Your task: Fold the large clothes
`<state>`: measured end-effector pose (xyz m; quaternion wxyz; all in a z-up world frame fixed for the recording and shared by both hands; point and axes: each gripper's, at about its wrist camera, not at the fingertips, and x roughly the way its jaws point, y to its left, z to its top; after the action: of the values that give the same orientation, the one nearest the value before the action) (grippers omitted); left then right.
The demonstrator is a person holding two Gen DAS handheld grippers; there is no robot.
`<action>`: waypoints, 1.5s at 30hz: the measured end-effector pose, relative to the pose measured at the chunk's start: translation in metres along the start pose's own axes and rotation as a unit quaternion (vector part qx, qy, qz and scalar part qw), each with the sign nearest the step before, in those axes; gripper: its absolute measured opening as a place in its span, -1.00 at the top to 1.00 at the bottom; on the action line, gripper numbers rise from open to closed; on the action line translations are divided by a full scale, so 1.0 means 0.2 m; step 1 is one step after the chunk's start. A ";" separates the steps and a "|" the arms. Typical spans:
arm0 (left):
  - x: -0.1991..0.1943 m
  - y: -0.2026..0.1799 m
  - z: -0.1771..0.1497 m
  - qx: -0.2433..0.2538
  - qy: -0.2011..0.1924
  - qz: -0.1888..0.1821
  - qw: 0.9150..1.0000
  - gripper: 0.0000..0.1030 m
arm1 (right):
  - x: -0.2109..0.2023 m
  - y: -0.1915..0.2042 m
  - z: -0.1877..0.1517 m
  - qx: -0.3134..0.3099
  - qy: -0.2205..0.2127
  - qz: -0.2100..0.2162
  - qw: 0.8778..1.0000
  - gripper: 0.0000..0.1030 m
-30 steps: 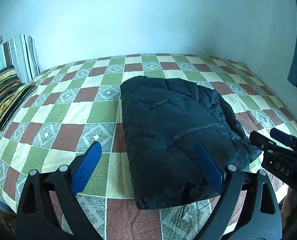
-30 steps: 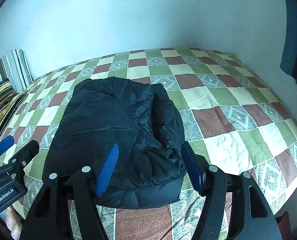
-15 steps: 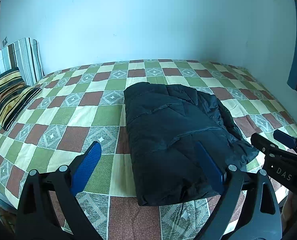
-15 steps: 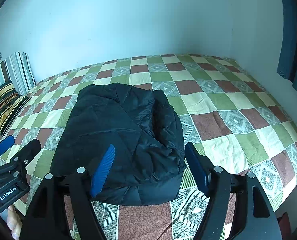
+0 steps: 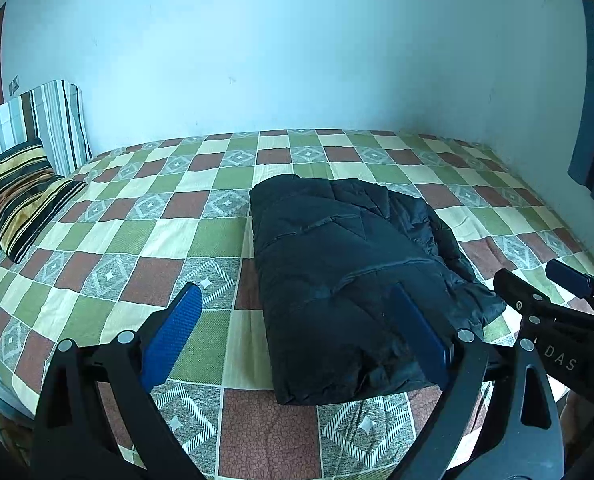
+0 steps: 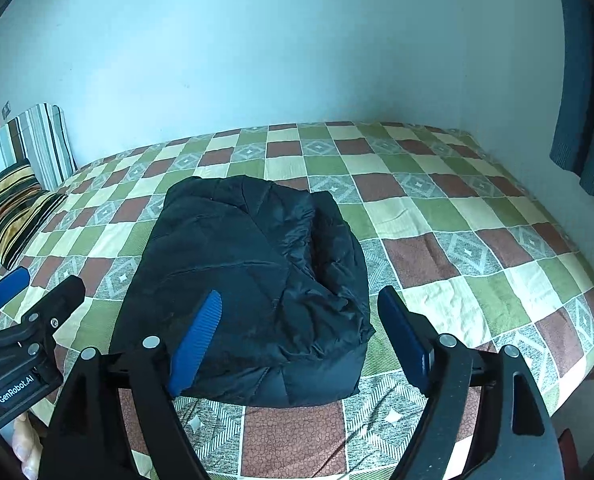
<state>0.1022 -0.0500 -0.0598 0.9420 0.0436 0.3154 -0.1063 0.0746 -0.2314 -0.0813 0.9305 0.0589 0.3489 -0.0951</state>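
So the black quilted puffer jacket is sitting in a chunky folded bundle on the near half of the bed with the green, brown and cream checked cover, its near edge close to the bed's front edge. From what I can see it's puffy and soft, probably light for its bulk, and that shiny shell looks slippery, so I'd guess the layers want to slide and spring back open. If I had to grab it, I'd go for the thick rolled edge nearest me or a seam line, pinching through several layers rather than just the top skin. The right side looks lumpier in the right wrist view, so that's where it may need tucking.

My left gripper hangs over the near-left corner of the bundle, fingers spread wide, holding nothing. My right gripper is the same, spread and empty over the near-right part. Neither touches the fabric as far as I can tell. A striped cushion sits at the far left against the pale wall.
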 end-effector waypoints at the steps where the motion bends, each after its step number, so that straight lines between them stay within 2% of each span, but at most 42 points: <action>1: -0.01 0.00 0.00 -0.001 -0.001 -0.001 1.000 -0.85 | -0.01 0.00 0.00 -0.001 -0.002 -0.001 1.000 -0.56; 25: -0.15 0.01 -0.03 -0.008 -0.030 0.000 1.000 -0.86 | -0.11 0.03 -0.02 -0.002 -0.020 -0.002 1.000 -0.57; 29: -0.17 0.00 -0.03 -0.005 -0.035 0.001 0.999 -0.88 | -0.13 0.03 -0.02 0.000 -0.022 -0.001 1.000 -0.57; 31: -0.18 0.00 -0.03 -0.003 -0.036 0.002 0.999 -0.96 | -0.13 0.03 -0.02 0.000 -0.023 -0.001 1.000 -0.57; 45: -0.26 -0.01 -0.03 -0.005 -0.058 0.010 0.998 -0.96 | -0.18 0.03 -0.03 0.002 -0.033 -0.002 0.999 -0.57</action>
<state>0.0577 -0.0414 -0.0342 0.9599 0.0359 0.2604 -0.0971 0.0452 -0.2187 -0.0613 0.9413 0.0568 0.3176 -0.0994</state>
